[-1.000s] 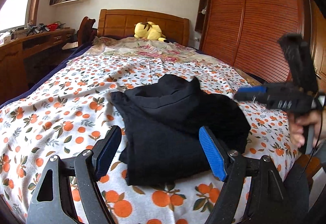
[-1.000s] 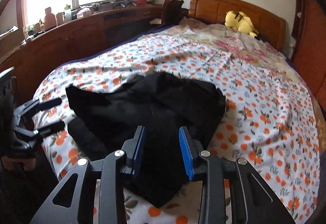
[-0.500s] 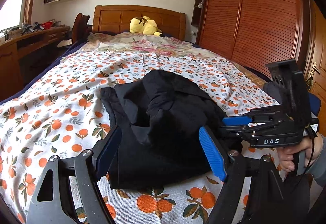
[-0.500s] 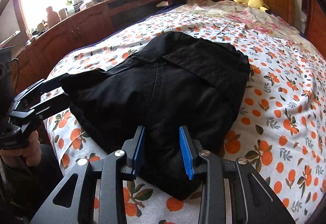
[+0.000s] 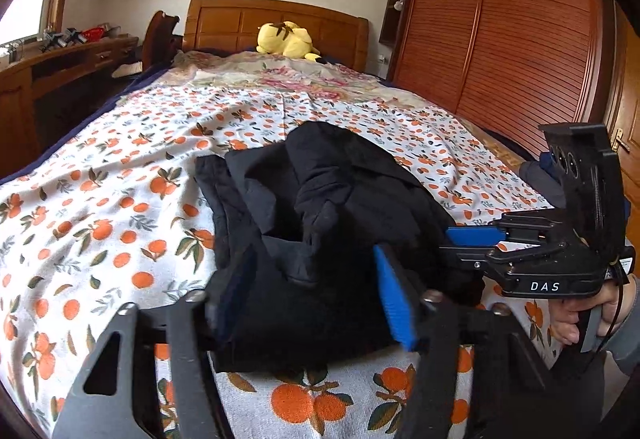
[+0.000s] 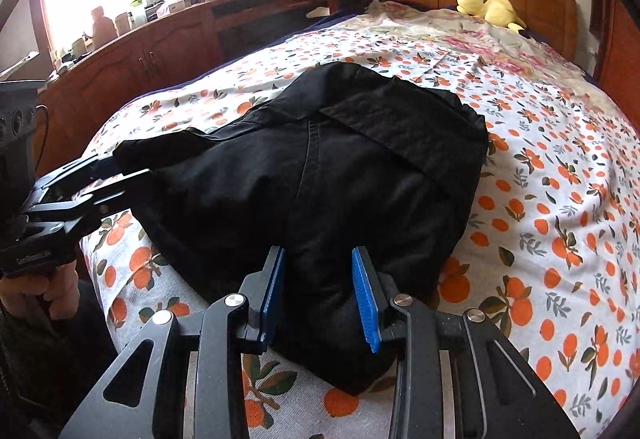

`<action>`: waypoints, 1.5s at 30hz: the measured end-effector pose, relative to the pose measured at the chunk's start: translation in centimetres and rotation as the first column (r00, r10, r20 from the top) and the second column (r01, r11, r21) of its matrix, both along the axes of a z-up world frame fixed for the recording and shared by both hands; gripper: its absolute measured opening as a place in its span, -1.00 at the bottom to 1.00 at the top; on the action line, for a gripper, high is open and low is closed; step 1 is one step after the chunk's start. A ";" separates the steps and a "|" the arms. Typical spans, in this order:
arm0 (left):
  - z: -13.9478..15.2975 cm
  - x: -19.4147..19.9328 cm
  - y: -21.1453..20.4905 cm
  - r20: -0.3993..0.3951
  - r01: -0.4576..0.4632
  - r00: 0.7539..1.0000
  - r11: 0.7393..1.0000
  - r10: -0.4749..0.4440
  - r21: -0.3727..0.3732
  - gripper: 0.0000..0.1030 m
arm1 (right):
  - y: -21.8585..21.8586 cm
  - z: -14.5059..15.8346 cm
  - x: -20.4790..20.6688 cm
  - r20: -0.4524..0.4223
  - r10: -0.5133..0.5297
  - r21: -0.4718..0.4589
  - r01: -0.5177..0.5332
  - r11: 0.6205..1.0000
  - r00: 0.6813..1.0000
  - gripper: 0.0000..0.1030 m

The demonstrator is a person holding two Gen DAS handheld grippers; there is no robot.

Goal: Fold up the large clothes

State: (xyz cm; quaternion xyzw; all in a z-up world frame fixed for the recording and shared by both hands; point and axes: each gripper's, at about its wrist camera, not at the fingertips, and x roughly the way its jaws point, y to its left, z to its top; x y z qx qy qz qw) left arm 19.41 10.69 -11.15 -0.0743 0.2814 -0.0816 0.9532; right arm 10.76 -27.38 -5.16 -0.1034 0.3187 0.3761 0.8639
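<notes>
A black garment (image 5: 320, 199), roughly folded, lies on the bed's orange-print sheet (image 5: 100, 207). My left gripper (image 5: 316, 295) straddles its near edge, and its jaws are closing with the cloth bunched between them. The right wrist view shows that left gripper (image 6: 120, 175) at the left corner of the garment (image 6: 340, 167). My right gripper (image 6: 320, 295) is low over the other near corner, partly open, with a bulge of black cloth between its blue pads (image 6: 366, 299). The left wrist view shows the right gripper (image 5: 448, 245) reaching in from the right, a hand (image 5: 576, 319) on its handle.
A yellow plush toy (image 5: 286, 39) lies by the wooden headboard (image 5: 240, 23). A louvred wardrobe (image 5: 520, 39) lines the right side of the bed. A wooden desk (image 6: 160, 47) with clutter runs under the window on the left.
Both grippers have come down and in onto the near edge of the garment. The left jaws have narrowed around the cloth. The right jaws keep the same gap.
</notes>
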 end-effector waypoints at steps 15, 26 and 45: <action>2.8 -2.3 1.7 0.126 -0.034 0.991 0.996 0.044 -0.080 -0.89 | -0.5 3.9 -1.8 0.082 -0.020 0.014 0.019 1.000 0.996 -0.31; 0.0 -3.9 5.3 0.010 -0.144 0.989 0.989 0.145 -0.041 -0.89 | 2.3 1.6 -1.1 0.033 0.077 -0.018 -0.076 0.997 0.997 -0.31; -0.5 -5.5 4.2 -0.077 -0.232 0.969 0.971 0.236 0.061 -0.20 | -0.2 1.8 6.8 0.074 0.004 0.001 -0.004 1.000 0.997 -0.08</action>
